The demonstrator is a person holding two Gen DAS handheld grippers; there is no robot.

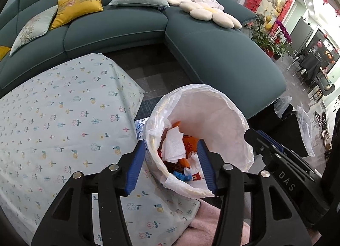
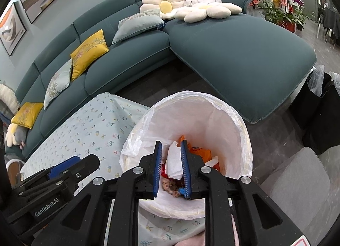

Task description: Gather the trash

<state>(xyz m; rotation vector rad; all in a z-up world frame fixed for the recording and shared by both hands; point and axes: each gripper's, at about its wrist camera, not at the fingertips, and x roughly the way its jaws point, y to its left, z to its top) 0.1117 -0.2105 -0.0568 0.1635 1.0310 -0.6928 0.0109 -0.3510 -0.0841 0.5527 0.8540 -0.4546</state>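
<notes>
Beside the cloth-covered tabletop (image 1: pixel 63 118), the lined bin (image 2: pixel 244 139) already holds tissue and wrappers (image 1: pixel 176 150), both claws hover empty above it, left claw (image 1: pixel 172 165) spread wide, right claw (image 2: pixel 171 169) narrowly parted, so collecting looks nearly done.

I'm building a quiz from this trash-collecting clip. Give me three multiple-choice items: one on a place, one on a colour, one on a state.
1. Where does the trash bin stand?
A. beside the cloth-covered table
B. on the sofa
C. under the table

2. What colour is the bin liner?
A. black
B. white
C. blue

3. How is the left claw?
A. shut on tissue
B. open, empty
C. out of view

B for none but 2 and 3; 1 is A.
1 A: the bin sits at the table's edge.
2 B: white plastic lines the rim.
3 B: jaws spread, nothing between.
</notes>
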